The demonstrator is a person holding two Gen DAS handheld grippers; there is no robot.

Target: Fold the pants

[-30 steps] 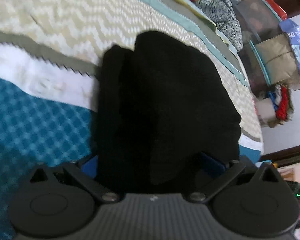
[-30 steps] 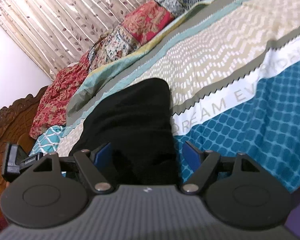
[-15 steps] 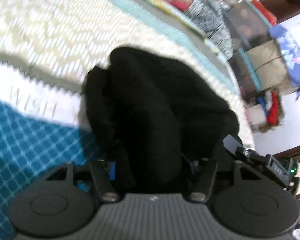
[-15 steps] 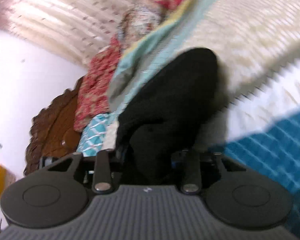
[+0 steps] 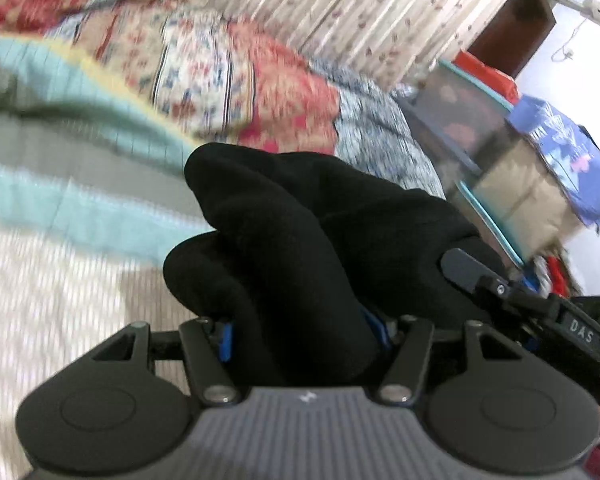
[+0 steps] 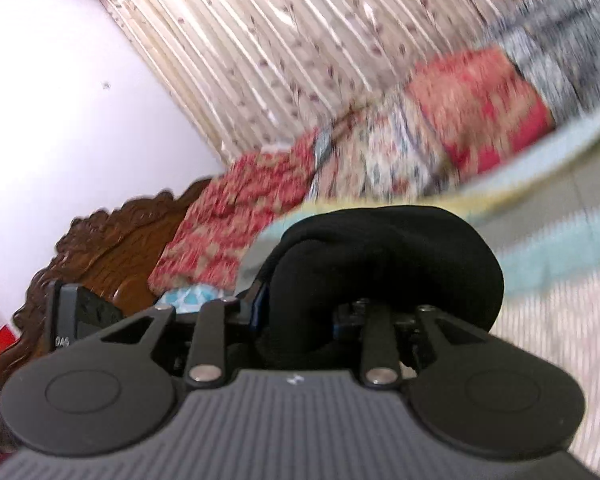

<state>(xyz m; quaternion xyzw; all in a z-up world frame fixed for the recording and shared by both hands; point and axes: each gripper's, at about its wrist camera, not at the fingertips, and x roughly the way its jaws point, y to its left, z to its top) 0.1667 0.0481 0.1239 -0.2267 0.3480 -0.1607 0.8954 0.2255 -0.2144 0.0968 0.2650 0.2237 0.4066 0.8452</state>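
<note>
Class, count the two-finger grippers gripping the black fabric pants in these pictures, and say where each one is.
2. The left gripper clamps a bunched fold of the black fabric pants; the right gripper, whose jaws are closing, pinches another fold, at the right edge of the left view. No others visible.

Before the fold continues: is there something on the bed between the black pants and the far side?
Nothing visible: both grippers hold the black pants bunched, and the bedspread beyond looks bare up to the patchwork quilt, though blurred.

- Bunched black pants fill the space ahead, blocking passage.
- Striped bedspread lies open at left.
- Stacked boxes crowd the bed's right edge.
</note>
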